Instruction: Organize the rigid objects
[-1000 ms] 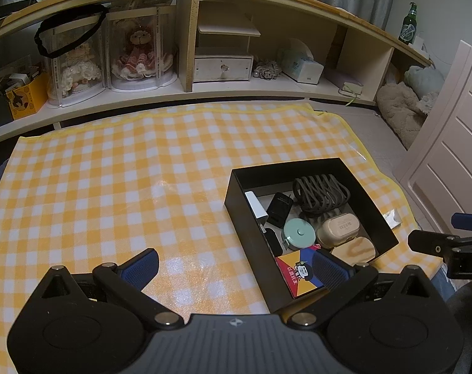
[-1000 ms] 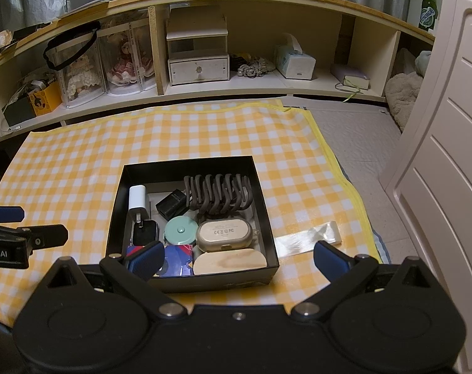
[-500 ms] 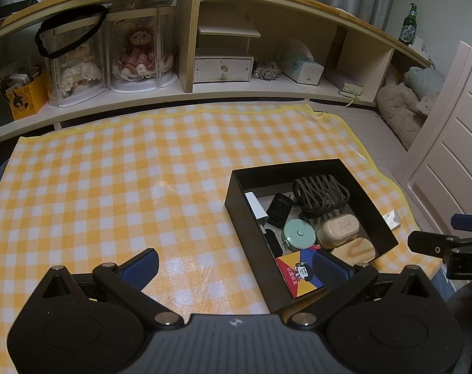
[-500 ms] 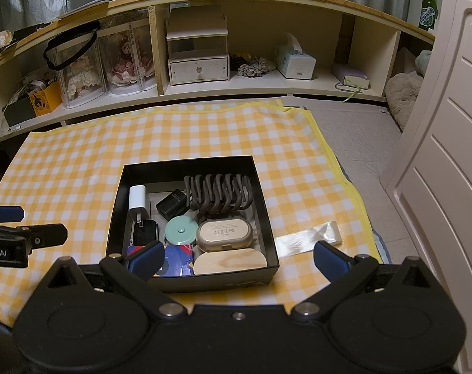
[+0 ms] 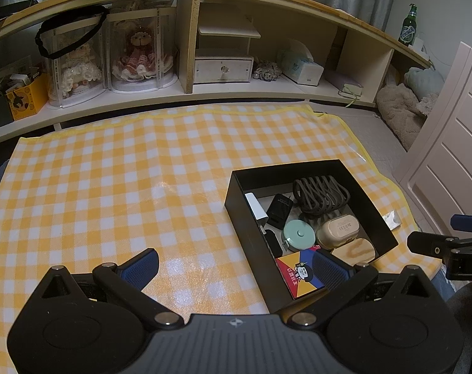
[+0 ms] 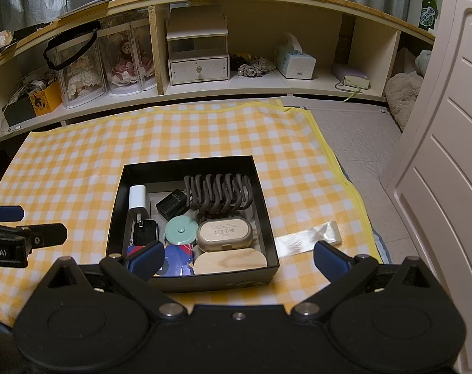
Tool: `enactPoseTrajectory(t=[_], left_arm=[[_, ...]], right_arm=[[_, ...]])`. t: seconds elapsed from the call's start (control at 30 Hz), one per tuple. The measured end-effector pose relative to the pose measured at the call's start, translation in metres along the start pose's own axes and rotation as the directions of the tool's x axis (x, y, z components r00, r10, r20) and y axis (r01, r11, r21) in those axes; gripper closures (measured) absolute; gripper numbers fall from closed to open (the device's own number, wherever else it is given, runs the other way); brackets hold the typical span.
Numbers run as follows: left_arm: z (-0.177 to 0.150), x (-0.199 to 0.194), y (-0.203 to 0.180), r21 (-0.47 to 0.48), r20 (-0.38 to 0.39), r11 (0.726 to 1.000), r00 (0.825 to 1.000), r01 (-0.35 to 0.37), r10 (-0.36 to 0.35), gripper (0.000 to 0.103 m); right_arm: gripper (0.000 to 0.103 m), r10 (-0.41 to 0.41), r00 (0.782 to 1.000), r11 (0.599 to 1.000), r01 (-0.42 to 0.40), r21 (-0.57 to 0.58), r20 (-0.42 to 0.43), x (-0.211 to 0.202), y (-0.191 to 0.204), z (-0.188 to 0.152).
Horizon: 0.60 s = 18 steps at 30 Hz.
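A black box sits on the yellow checked cloth, filled with a brown hair claw, white charger, black adapter, mint tape measure, beige case, wooden oval and a colourful card box. The left gripper and right gripper both hover spread wide and empty near the box's near edge. A clear wrapper lies just right of the box.

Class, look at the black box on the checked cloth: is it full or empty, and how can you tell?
Nearly full. The black box holds a hair claw, white charger, mint round case and beige case; little floor shows.
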<state>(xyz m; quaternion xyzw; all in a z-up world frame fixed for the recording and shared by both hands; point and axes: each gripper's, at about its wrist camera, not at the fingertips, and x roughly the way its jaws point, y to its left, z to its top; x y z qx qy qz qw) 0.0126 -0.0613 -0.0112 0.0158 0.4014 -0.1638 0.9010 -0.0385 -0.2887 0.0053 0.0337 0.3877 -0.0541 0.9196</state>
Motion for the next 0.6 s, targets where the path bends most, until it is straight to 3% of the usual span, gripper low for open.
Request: enactPoseTrajectory(t=[0.6], left_arm=[[0.0032, -0.0004, -0.0015, 0.008, 0.01, 1.0, 1.0, -0.001, 0.001, 0.0]], right_arm=[[0.0, 0.0, 1.0, 1.0, 0.0, 0.0, 0.0, -0.0001, -0.0002, 0.0003]])
